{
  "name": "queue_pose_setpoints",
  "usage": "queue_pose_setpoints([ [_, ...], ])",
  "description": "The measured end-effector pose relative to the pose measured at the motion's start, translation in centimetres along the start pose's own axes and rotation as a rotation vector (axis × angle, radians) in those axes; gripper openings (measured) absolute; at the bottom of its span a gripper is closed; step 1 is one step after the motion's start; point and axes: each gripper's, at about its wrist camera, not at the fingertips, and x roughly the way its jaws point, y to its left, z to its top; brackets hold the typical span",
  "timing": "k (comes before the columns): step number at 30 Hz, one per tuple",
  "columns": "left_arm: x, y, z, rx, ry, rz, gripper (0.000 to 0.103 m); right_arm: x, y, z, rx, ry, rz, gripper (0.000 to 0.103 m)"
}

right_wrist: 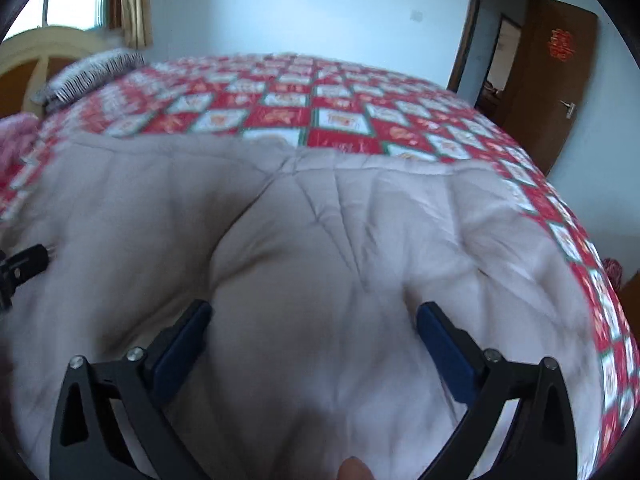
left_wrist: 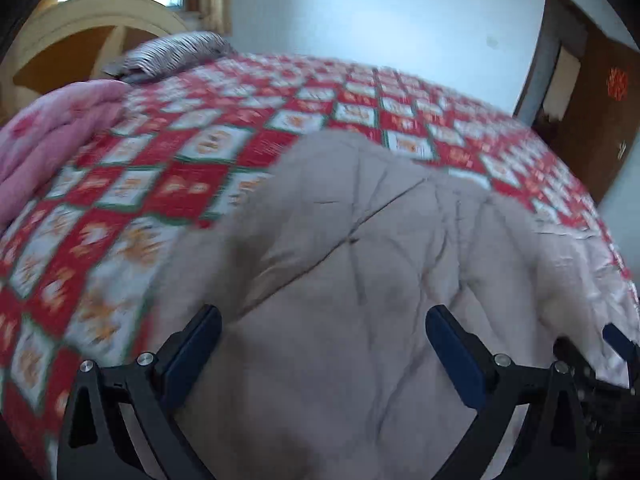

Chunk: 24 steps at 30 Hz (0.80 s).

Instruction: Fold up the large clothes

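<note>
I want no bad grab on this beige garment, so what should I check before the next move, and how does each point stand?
1. Left gripper open: ok.
2. Right gripper open: ok.
3. Beige padded garment lies on the red checked bedspread: ok.
4. Garment smooth: not ok, creased.
5. Fabric between either gripper's fingers: cannot tell.
6. Pink quilt apart from the garment: ok.

Bed (left_wrist: 248, 128) was covered by a red-and-white checked quilt (right_wrist: 340, 116). On it lay a creased beige garment (right_wrist: 320, 240) at the near side, pink blanket (left_wrist: 48, 140) far left, striped pillow (left_wrist: 176, 52) by the headboard (left_wrist: 80, 32).
</note>
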Motion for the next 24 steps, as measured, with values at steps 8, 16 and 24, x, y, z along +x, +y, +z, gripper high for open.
queue_pose_setpoints([
  [8,-2.7,5.2,-8.8,-0.222,-0.003,0.123,0.102,-3.5,2.7,-6.2,-0.124,-0.041,-0.045,0.103],
  [16,-0.9,4.4,-8.4,-0.286,-0.022,-0.024,0.102,-1.5,3.0,-6.5,-0.135,0.006,-0.047,0.103],
  [24,-2.2,4.1,-7.8,-0.27,-0.103,-0.167,0.031,-1.3,3.3,-6.3,-0.148,-0.008,-0.068,0.103],
])
